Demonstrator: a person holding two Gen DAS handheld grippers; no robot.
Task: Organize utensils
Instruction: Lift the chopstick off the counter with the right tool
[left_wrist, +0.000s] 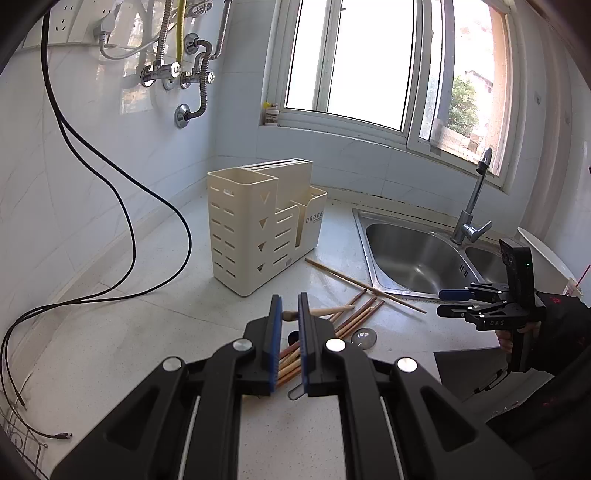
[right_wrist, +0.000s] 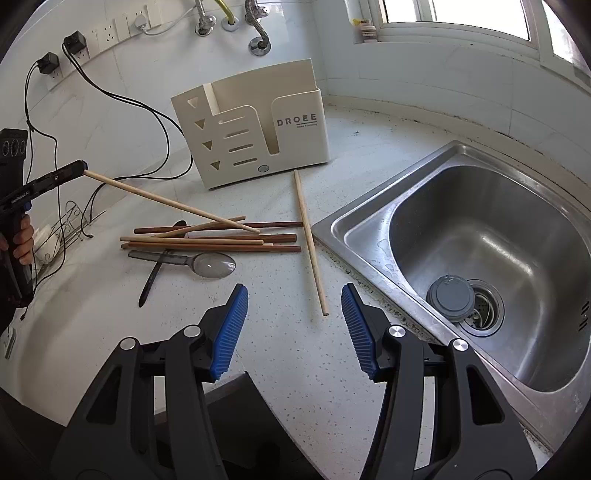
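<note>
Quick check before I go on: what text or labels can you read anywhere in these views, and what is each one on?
"DROEE": front panel of the cream utensil holder; the small line beneath it is too small to read.
"DAS": side of the right hand-held gripper.
White lettering on the left hand-held gripper: too blurred to read.

A pale chopstick slants up from the left gripper, which clamps its end; another lies flat ahead of the right gripper, beside a cream holder.
</note>
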